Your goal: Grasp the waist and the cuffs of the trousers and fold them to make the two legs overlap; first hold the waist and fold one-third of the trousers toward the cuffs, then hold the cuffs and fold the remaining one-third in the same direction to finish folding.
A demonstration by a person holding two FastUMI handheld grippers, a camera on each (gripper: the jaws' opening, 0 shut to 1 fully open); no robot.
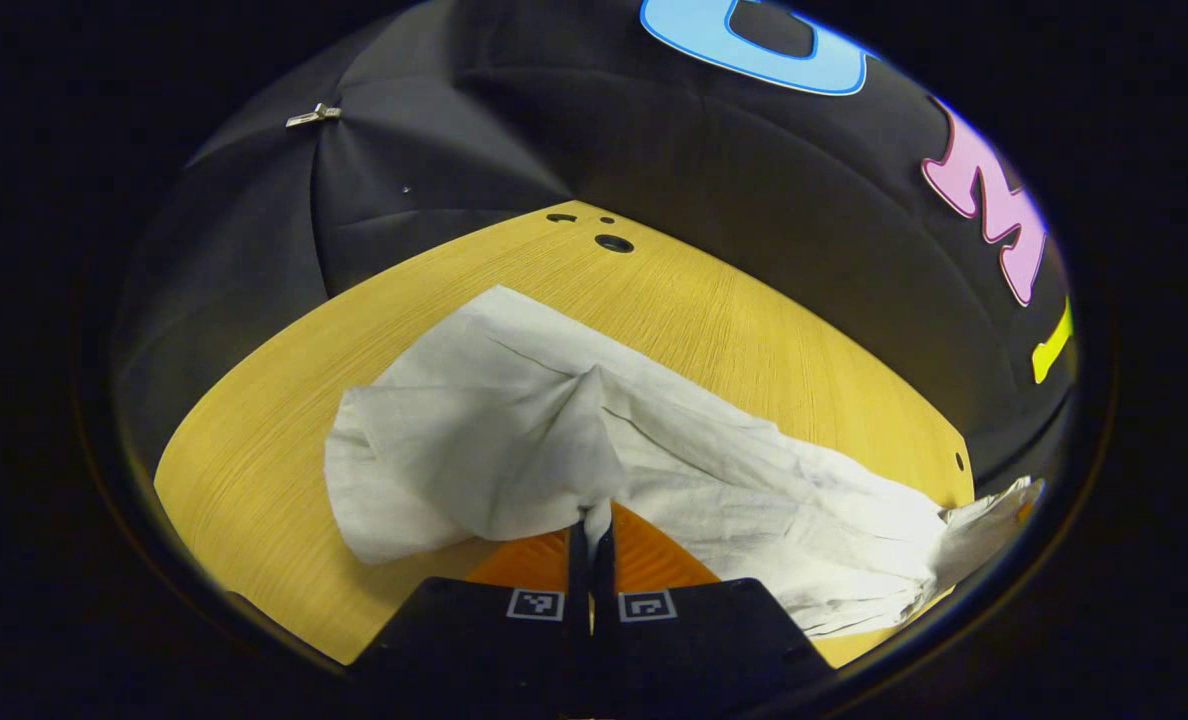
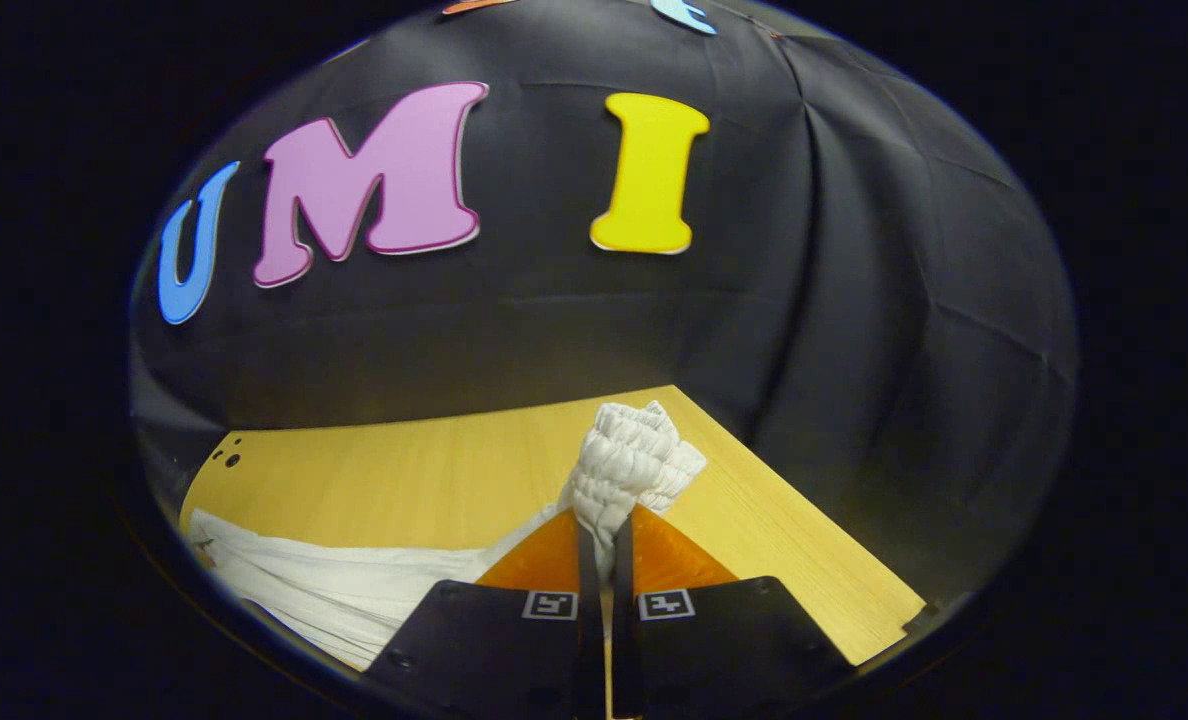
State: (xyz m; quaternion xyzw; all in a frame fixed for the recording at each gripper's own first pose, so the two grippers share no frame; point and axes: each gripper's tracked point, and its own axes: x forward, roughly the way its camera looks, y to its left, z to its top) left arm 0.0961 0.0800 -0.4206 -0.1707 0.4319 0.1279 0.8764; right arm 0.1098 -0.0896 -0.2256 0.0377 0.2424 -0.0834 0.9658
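The white trousers [image 1: 594, 440] are pinched at the cuff end by the left claw [image 1: 591, 525], cloth bunched ahead of it on the desk [image 1: 734, 310]. The gathered waist [image 2: 629, 465] is clamped by the right claw [image 2: 604, 545]; the legs trail away to that claw's left.

Left gripper [image 1: 591, 520]: fingers nearly together, pinching a fold of the white trousers [image 1: 554, 430]. Right gripper [image 2: 604, 530]: fingers close together, clamped on the gathered elastic waist [image 2: 629, 465], raised above the table
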